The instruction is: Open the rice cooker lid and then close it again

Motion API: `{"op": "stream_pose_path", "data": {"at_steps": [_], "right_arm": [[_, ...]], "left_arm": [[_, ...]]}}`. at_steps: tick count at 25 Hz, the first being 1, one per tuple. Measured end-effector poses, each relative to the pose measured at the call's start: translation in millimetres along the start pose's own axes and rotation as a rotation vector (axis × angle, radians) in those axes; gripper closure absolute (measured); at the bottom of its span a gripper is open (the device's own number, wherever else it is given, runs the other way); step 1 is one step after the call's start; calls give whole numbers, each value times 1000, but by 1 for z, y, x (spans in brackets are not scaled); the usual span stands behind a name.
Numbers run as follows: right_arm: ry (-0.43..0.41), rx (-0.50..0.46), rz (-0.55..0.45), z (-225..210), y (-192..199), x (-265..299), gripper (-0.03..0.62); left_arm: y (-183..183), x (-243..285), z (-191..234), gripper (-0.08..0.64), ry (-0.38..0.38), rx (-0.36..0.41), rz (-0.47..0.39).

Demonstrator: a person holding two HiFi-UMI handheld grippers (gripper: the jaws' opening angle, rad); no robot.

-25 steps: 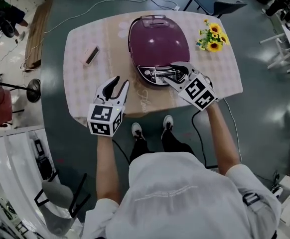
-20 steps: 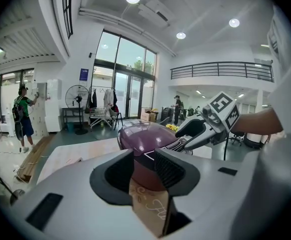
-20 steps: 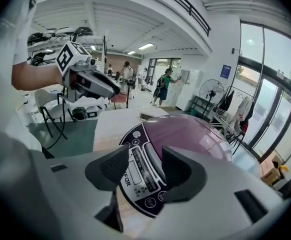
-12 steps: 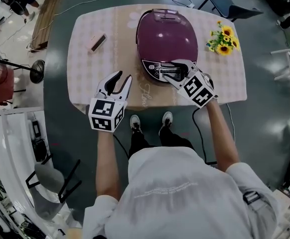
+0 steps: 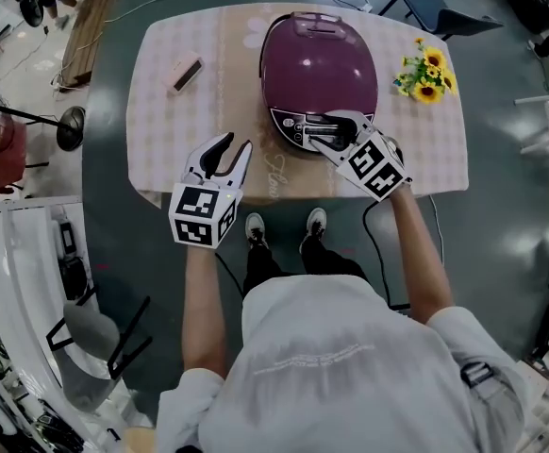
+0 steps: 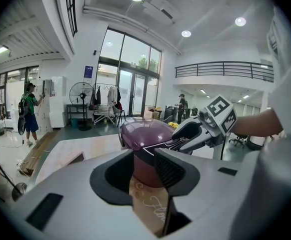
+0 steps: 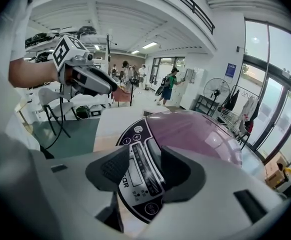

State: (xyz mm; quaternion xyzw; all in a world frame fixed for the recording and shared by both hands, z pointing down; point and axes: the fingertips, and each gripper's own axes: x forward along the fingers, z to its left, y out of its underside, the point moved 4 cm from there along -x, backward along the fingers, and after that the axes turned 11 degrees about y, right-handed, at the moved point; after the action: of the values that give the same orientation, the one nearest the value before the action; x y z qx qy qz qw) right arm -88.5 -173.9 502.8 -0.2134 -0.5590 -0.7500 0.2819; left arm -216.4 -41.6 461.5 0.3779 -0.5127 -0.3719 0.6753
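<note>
Glossy plum-purple rice cooker (image 5: 320, 64), a rounded oval shell, sits at the far middle of the counter (image 5: 161, 130) on a brown runner (image 5: 273, 179) with cursive script. Its lid (image 5: 322, 50) is down, smooth and domed, with a handle recess at the far edge. At the front is a dark curved control panel (image 5: 293, 132) with a silver strip (image 7: 140, 174) and small round buttons.

The right tongs (image 5: 314, 134) are white plastic with a marker cube behind them, and they hang over the panel at the cooker's front lip. In the right gripper view the 2 ribbed black pads (image 7: 116, 171) stand spread on either side of the silver strip and don't pinch it. The jaws have just narrowed a little, and only the panel shows in the gap.

The left tongs (image 5: 234, 149) are at the near counter edge, left of the cooker and apart from it. They are part-spread and hold nothing; the runner and cooker show beyond the gap.

The counter is a rounded-corner rectangle under pale pink checked cloth. A sunflower bunch (image 5: 424, 72) sits just right of the cooker. A small flat rectangular block (image 5: 186, 74) lies at far left, well apart. The floor (image 5: 501, 253) is dark and smooth.
</note>
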Motion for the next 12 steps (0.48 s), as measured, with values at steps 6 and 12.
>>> {"op": "stream_pose_path", "data": {"at_steps": [6,12], "right_arm": [[19,15,-27,1,1,-2,379],[32,80,-41,-1,-1,0,379]], "left_arm": [[1,2,-4,420,15,-3,-1],[-2,5,-3,420,29,2,-4]]}}
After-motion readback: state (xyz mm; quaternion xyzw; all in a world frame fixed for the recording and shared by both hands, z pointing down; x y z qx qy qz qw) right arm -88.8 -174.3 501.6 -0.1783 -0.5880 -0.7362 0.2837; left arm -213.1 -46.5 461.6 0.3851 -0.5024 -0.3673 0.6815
